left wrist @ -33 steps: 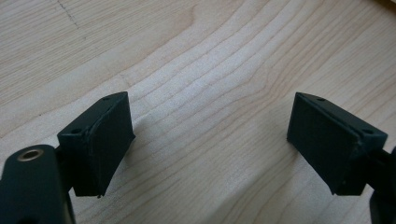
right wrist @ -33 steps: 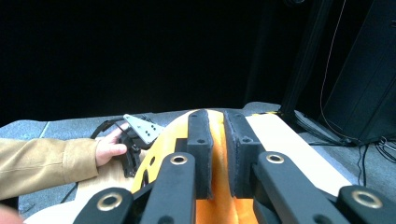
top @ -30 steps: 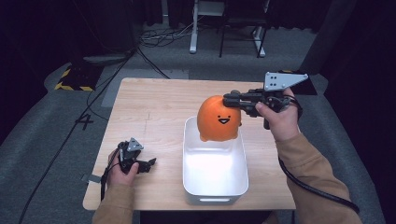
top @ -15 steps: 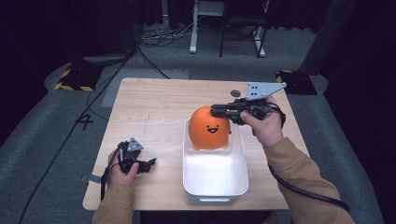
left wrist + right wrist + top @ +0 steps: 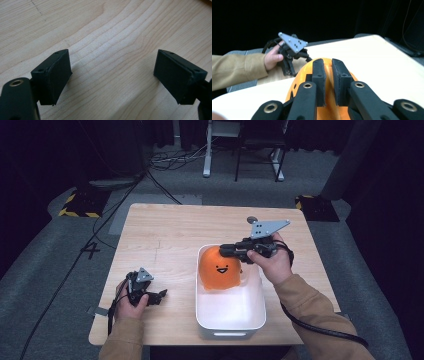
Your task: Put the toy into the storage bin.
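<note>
One orange toy, one white bin, both on the worktop. Right tool clamped on toy's top; left tool spread apart, holding nothing.

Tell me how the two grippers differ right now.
The left gripper has its jaws wide apart with nothing between them; the right gripper is pinched shut on the top of the orange smiley toy. The left one sits low at the bare wooden table, while the right one is held up over the white bin, the toy partly inside. Both are black, hand-held, and carry a grey three-cornered plate.
</note>
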A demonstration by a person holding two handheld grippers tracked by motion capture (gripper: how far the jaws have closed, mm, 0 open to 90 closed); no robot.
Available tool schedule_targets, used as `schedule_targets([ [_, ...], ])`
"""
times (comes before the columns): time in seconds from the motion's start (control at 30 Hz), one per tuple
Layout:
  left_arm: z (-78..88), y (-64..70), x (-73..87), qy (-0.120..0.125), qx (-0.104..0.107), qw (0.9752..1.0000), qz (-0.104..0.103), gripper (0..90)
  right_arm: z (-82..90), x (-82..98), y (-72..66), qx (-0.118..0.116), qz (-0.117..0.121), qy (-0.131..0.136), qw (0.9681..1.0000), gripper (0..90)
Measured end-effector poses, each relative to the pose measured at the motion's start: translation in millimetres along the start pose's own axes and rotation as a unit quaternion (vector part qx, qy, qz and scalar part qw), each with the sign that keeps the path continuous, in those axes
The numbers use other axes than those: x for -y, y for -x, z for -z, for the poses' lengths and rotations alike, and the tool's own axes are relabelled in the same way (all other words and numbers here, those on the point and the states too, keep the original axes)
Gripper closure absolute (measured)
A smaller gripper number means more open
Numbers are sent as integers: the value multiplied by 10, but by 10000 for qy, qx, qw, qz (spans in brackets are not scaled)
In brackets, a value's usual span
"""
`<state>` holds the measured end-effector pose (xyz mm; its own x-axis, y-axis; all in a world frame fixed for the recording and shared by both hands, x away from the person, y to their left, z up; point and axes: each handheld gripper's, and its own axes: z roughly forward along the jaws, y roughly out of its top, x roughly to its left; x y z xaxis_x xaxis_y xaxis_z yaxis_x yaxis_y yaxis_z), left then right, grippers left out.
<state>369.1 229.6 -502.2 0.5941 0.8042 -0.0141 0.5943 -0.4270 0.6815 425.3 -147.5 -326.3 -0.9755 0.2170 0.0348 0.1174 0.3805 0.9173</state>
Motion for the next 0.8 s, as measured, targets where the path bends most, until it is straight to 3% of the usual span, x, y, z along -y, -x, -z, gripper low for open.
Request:
schedule_targets([
  [0.37,-1,-1,0,2,2,10000,-3,147,-192,140,-3,-100,-71,-579,9982,810],
  [0.53,-1,-1,-1,7,2,10000,-8,147,-254,147,-36,-75,16,-985,9951,804],
  [0.7,0,-1,0,2,1,10000,-2,147,-315,159,-49,-41,104,-1278,9917,799],
  [0.8,0,-1,0,3,-1,10000,-4,147,-340,179,-49,-37,38,-1361,9907,793],
])
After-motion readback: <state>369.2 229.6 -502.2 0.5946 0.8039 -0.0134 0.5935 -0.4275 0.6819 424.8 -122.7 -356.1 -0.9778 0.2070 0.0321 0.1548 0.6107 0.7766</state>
